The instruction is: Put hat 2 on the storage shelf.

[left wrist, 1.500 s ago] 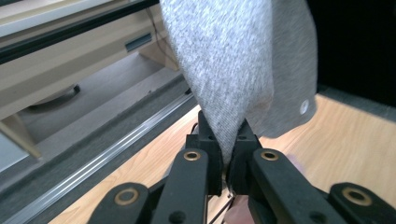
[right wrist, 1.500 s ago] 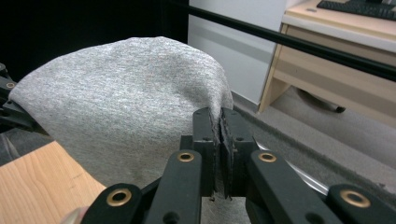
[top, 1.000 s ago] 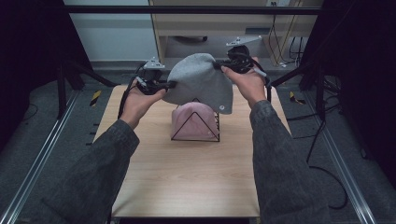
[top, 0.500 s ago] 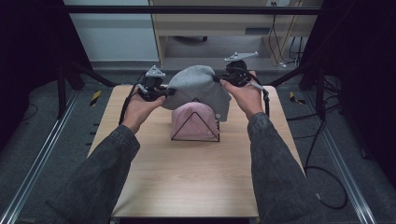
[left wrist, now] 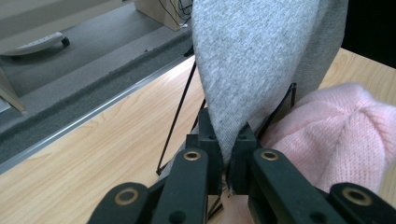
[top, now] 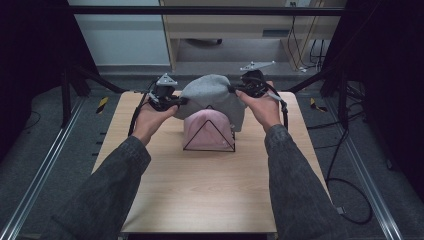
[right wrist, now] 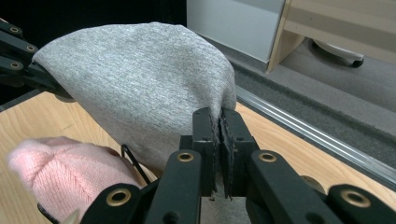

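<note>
Above and just behind the black wire stand (top: 209,131), the grey beanie (top: 214,97) hung stretched between the two grippers. The left gripper (top: 176,101) was clenched on the beanie's hem at the stand's left, the fabric pinched between its jaws in the left gripper view. The right gripper (top: 237,91) was clamped on the opposite edge, to the stand's right. A pink knitted hat (top: 207,129) already sat over the stand, on the wooden table (top: 200,190). The step in hand appeared to be carrying the grey beanie over the stand to set it on top of the pink hat. The next move would likely call for keeping the hem spread, centring the opening over the stand's peak and lowering both hands evenly
</note>
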Available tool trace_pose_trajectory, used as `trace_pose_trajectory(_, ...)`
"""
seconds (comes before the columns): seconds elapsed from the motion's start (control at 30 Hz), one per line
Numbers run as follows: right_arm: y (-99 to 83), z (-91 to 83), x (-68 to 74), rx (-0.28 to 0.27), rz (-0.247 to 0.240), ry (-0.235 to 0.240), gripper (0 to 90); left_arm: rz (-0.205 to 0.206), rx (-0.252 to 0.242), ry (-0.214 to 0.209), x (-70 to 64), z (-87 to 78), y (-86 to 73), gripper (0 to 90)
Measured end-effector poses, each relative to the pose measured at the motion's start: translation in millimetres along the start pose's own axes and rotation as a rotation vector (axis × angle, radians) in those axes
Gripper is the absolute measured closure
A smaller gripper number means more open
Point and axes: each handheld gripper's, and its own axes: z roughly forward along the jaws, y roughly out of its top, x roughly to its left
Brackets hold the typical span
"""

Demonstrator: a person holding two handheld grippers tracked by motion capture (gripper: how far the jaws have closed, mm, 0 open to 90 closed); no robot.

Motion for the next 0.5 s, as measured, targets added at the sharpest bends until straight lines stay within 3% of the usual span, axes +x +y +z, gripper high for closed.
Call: trace_pose_trajectory(0.5, -14.2, 4.5, 4.8, 0.032, 0.0, 0.0, 85.8, -0.025, 0.02, -0.004, -0.1, 10.7, -17.6, 86.6)
